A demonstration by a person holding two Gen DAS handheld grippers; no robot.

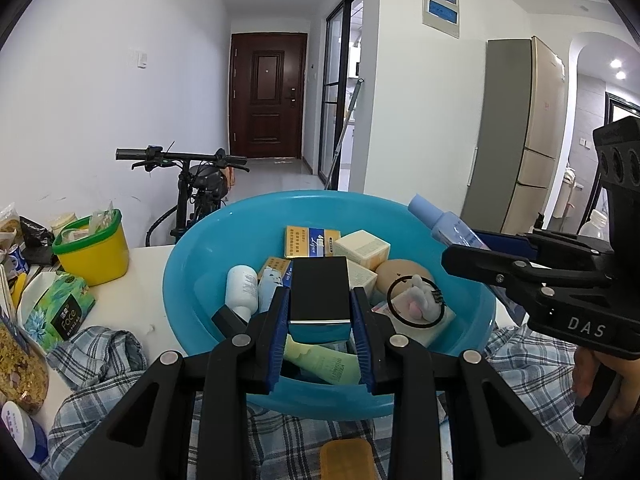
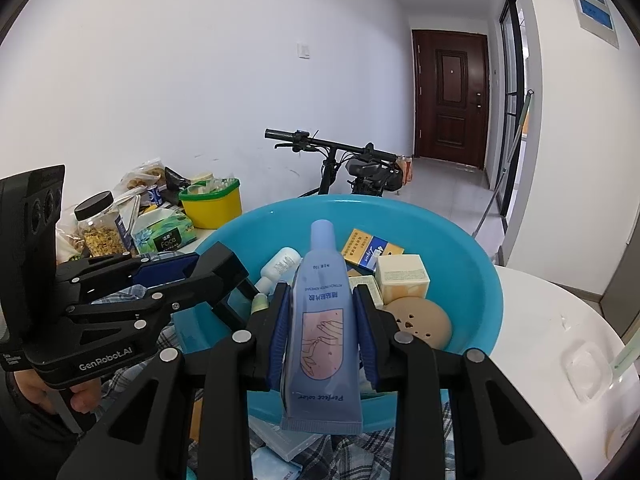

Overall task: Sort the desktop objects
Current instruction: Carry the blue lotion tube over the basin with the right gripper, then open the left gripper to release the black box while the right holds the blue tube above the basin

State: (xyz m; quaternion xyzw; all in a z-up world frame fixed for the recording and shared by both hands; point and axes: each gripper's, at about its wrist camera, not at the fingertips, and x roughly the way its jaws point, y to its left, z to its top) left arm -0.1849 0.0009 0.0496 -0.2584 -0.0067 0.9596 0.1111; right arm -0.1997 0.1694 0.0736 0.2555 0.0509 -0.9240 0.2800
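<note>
Over the blue basin [image 1: 188,264], my left gripper [image 1: 320,312] clamps a black box [image 1: 319,294] and my right gripper [image 2: 320,320] a blue tube [image 2: 320,304]. Both grips are narrow; I judge either could slip, and the tube might squash.

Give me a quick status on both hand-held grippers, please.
Left hand-held gripper shut on black box. Right hand-held gripper shut on blue tube. Both over crowded blue basin.

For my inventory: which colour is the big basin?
Bright blue basin; the left wrist view shows it best.
</note>
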